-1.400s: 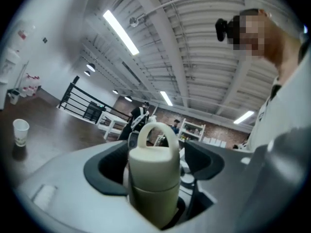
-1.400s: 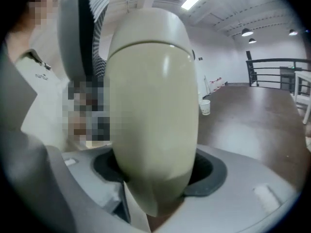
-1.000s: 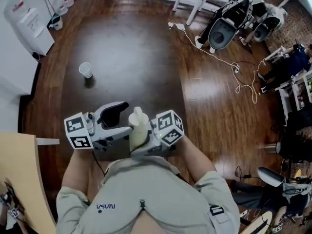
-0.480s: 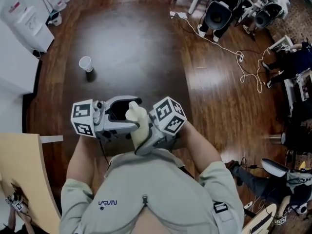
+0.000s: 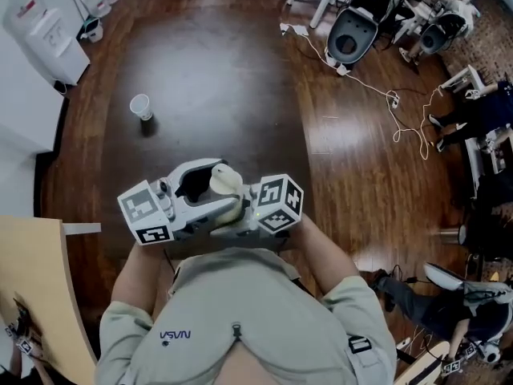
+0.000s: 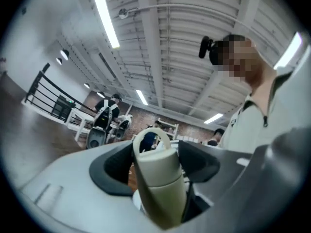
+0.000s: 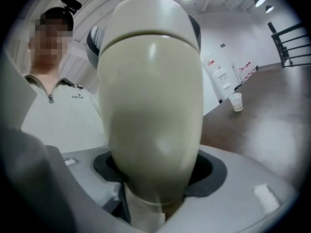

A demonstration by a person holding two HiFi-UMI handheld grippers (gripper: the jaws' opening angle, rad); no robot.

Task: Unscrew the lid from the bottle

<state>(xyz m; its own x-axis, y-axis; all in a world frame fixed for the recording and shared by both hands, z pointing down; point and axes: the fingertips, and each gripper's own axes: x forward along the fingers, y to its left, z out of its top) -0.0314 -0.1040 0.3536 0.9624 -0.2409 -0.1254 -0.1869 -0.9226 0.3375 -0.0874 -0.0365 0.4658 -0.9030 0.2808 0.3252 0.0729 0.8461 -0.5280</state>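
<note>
Cream-coloured bottle held close before a person's pale shirt: the right gripper clamps its body while the left gripper, its jaws just now closing, presses on the lid. Beyond them, a paper cup stands upright on the dark wooden floor.

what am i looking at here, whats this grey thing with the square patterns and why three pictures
A person holds a hand-held two-jaw gripper in each hand; the patterned cubes are parts of them. The head view looks down from the person's head; the other two come from cameras on each gripper, looking along its jaws. The right gripper clamps a cream bottle. The left gripper has just been closing its jaws, which now sit against the lid. On the wooden floor beyond stands a paper cup.
</note>
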